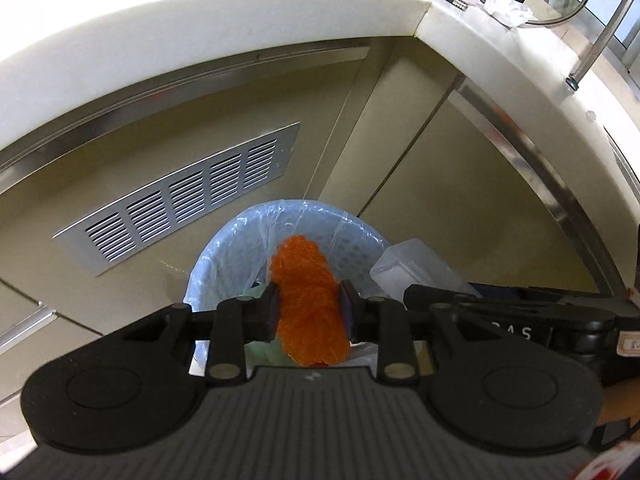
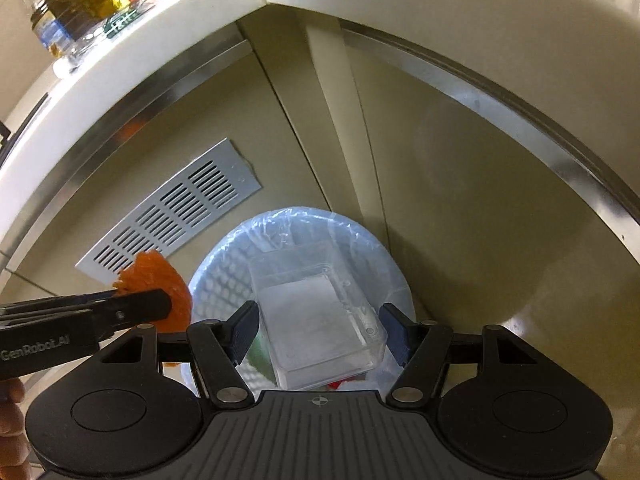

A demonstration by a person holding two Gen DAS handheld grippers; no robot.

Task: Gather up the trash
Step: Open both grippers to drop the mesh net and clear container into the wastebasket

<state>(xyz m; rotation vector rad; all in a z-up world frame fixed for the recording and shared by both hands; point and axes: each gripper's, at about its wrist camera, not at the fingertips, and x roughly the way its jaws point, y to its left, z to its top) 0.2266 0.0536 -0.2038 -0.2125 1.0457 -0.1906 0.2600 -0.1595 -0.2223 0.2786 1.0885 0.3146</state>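
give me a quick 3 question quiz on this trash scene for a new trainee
1. True or false: the left hand-held gripper holds an orange mesh wad.
2. Multiple choice: the thing between the right hand-held gripper fingers is a) a glass bottle b) a clear plastic container c) a metal lid.
3. Short answer: what lines the waste basket under both grippers?

Key
1. True; its pads press the wad on both sides.
2. b; it hangs over the basket mouth, though whether the pads press it is unclear.
3. A thin clear plastic bag, folded over the rim.
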